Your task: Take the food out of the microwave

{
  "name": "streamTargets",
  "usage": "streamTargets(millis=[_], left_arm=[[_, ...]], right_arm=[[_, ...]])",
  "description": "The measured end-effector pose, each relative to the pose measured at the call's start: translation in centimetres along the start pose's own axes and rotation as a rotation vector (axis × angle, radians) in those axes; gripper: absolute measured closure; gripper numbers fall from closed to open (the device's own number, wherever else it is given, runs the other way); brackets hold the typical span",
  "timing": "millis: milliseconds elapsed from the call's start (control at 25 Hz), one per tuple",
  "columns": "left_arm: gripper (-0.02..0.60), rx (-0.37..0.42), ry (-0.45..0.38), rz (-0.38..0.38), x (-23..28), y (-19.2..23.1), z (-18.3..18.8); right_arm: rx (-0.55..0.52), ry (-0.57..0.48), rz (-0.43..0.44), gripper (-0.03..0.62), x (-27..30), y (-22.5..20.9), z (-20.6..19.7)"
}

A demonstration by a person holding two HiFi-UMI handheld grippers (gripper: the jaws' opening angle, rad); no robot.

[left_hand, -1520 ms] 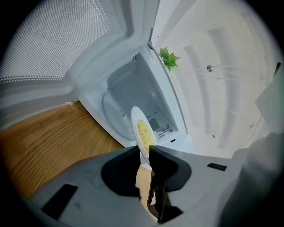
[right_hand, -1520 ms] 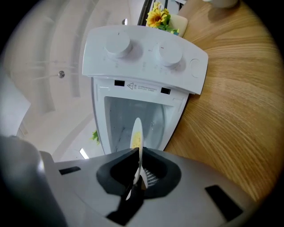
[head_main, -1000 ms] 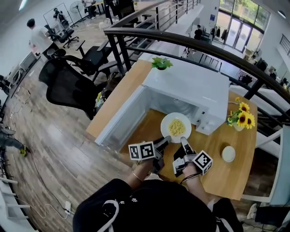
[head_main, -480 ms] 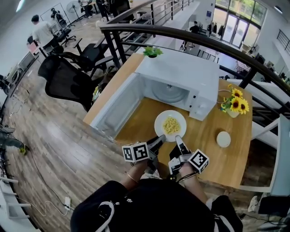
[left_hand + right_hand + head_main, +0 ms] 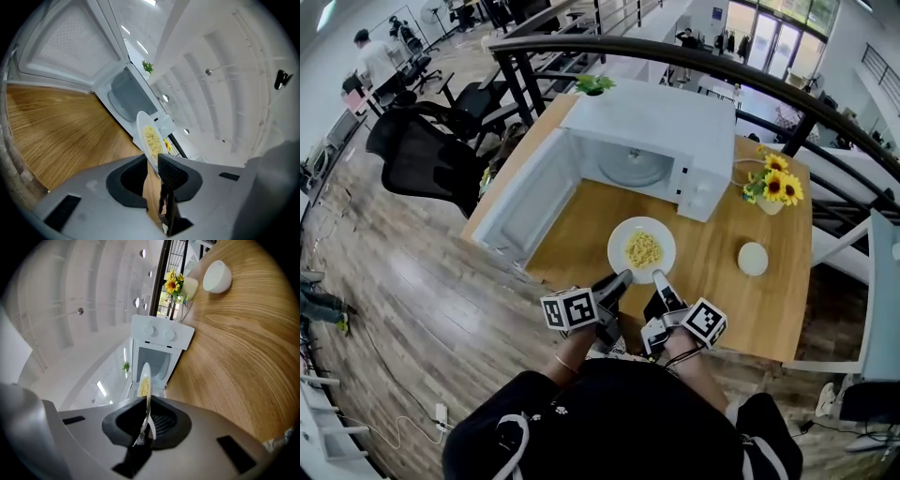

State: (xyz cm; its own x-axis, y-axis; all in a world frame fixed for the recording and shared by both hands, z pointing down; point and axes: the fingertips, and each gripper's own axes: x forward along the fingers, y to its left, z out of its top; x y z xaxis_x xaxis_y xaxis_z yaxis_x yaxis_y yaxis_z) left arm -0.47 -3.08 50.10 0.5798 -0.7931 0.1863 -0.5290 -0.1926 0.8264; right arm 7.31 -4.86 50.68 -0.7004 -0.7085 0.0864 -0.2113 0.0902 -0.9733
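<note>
White round plate of yellow food, rim clamped by both the left gripper and right gripper, is farther from the open white microwave than 1 s ago, over the wooden table, so removal looks nearly done.

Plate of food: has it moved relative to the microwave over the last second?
Yes. The plate has come out toward the person: it was close against the microwave mouth, and more bare tabletop now shows between them.
</note>
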Motion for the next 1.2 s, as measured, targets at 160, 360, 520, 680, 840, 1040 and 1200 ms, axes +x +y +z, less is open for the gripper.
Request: streamTargets(millis=[160, 360, 520, 680, 840, 1040, 1200], left_arm=[[0.515, 0.008, 0.016, -0.005, 0.5, -0.4, -0.6], [0.515, 0.01, 0.026, 0.0, 0.5, -0.4, -1.0], [0.515, 0.014, 0.03, 0.001, 0.5, -0.6, -1.1], [0.515, 0.017, 0.032, 0.01, 0.6, -0.3, -1.2], [0.515, 0.007, 0.027, 0.013, 0.5, -0.2, -1.2], [0.515, 0.008, 0.026, 0.012, 0.5, -0.1, -1.3], [0.515, 0.017, 0.028, 0.01, 0.6, -0.3, -1.6]], right_arm=[[0.013, -0.022, -0.005, 0.567, -0.8, -0.5, 0.4], [0.019, -0.024, -0.014, 0.568, -1.3, -0.7, 0.3], [0.029, -0.031, -0.008, 0.568, -1.4, -0.7, 0.4], [0.047, -0.029, -0.012, 0.568, -1.4, -1.0, 0.2], [0.049, -0.021, -0.01, 0.568, -1.3, -1.1, 0.2], [0.058, -0.022, -0.006, 0.57, -1.3, -1.2, 0.2], [0.062, -0.027, -0.001, 0.57, -1.6, -1.4, 0.3]])
